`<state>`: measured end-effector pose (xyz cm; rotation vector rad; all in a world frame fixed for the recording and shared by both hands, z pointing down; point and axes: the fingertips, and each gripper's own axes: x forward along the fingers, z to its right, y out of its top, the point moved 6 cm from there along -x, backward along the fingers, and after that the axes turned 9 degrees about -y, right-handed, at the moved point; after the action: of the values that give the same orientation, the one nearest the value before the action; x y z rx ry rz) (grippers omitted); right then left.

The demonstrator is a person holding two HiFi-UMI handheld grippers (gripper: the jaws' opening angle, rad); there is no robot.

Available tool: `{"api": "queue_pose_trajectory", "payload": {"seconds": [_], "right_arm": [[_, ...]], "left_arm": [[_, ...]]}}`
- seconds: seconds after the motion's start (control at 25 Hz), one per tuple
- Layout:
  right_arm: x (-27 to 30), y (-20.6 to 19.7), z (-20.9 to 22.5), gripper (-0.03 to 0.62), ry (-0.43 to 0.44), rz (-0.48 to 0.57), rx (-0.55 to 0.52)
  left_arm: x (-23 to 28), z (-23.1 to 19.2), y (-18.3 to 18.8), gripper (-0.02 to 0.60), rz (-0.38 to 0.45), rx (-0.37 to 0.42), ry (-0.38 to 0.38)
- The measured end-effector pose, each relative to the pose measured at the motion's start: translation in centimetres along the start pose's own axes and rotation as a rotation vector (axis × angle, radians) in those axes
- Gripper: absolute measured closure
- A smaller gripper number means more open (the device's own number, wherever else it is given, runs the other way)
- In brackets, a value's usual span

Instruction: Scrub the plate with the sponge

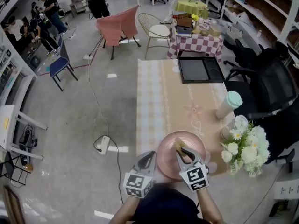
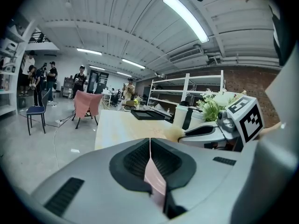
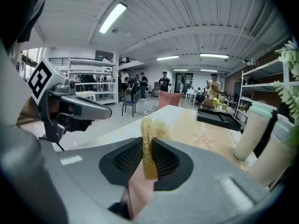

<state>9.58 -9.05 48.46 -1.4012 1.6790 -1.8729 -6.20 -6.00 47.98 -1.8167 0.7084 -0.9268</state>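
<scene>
Plate, round, seemingly glossy pink; right tool pinches fibrous yellow sponge.

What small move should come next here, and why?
Probably lower the right tongs a little so the sponge presses on the plate, then rub. The sponge is gripped over the plate, and the left tongs are shut on the plate's rim, so it looks steadied.

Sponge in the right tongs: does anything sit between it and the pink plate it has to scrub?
Nothing visible does. The yellow fibrous sponge, clamped in the right tongs, hangs directly over the bare face of the round pink plate. The left tongs grip that plate's near-left rim, clear of the sponge.
</scene>
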Motion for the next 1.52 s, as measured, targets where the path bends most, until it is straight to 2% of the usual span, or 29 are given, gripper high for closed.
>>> {"api": "queue_pose_trajectory", "payload": {"seconds": [0.48, 0.76, 1.04, 1.52], "right_arm": [[3.5, -0.5, -0.4, 0.536, -0.003, -0.06, -0.001], [5.3, -1.2, -1.0, 0.536, 0.024, -0.102, -0.073], [6.9, -1.8, -2.1, 0.536, 0.031, -0.147, -0.192], [8.4, -2.3, -2.6, 0.536, 0.049, -0.19, -0.174]], "left_arm": [[0.3, -2.0, -0.8, 0.569, -0.033, -0.006, -0.035], [0.5, -2.7, -0.7, 0.569, -0.021, -0.056, -0.049], [0.6, -3.6, -1.5, 0.569, -0.039, -0.057, -0.054], [0.8, -4.7, -1.7, 0.569, -0.062, -0.024, -0.095]]}}
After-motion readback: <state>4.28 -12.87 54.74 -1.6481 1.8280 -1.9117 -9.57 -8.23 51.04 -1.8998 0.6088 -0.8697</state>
